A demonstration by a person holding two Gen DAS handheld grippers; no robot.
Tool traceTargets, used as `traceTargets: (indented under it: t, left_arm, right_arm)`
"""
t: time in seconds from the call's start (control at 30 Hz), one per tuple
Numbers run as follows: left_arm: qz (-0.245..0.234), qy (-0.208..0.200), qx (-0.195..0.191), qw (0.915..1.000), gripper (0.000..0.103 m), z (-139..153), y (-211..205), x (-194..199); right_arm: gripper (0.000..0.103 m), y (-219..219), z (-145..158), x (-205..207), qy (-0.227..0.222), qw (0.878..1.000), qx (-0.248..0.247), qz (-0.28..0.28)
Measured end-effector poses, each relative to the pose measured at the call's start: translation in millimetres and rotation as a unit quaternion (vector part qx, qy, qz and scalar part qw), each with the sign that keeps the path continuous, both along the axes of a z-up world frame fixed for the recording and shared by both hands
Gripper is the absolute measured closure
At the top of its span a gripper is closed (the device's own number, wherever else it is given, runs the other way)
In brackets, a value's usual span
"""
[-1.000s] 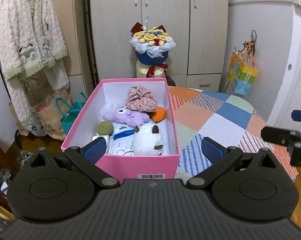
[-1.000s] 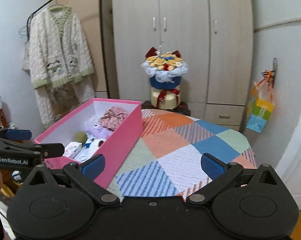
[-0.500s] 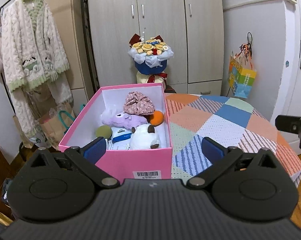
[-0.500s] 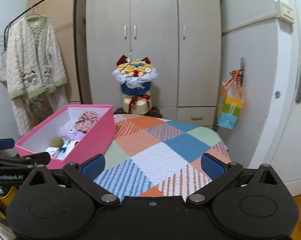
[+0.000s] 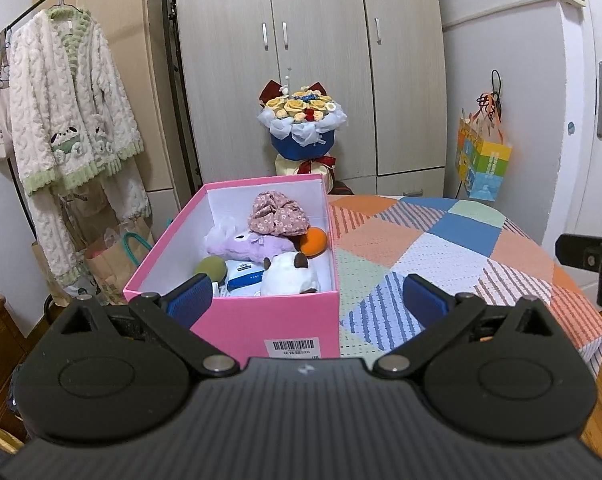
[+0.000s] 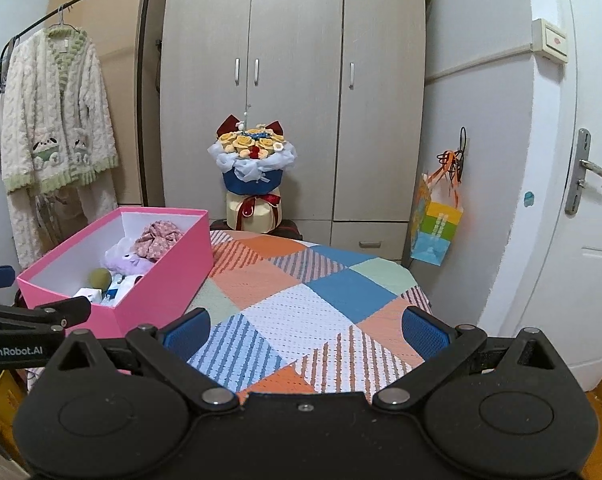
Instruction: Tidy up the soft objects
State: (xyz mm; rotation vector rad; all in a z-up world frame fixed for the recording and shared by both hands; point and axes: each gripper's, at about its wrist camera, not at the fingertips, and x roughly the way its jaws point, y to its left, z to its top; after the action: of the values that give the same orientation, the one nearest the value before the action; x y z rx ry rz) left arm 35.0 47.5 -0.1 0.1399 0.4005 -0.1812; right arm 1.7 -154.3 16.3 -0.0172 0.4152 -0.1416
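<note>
inside the pink box [image 5: 237, 320] on the bench [image 5: 453, 240] lie soft toys; the white plush [image 5: 289, 280] looks light and squashy, best pinched mid-body. left gripper [image 5: 307, 298] and right gripper [image 6: 305, 330] hover, fingers spread, empty.

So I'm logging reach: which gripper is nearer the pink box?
Left. The left gripper sits right at the pink box, near its front wall. The right gripper hangs over the patchwork cloth, off to the box's right.
</note>
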Motion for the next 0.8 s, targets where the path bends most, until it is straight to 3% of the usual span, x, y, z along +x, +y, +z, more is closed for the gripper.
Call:
traceTargets:
  t: [0.8]
  left_arm:
    - [0.012, 0.002, -0.009, 0.9999, 0.000, -6.3, -1.7, 1.6]
  right_arm:
    - [0.000, 14.1, -5.8, -11.0, -0.029, 0.999, -0.032, -0.019]
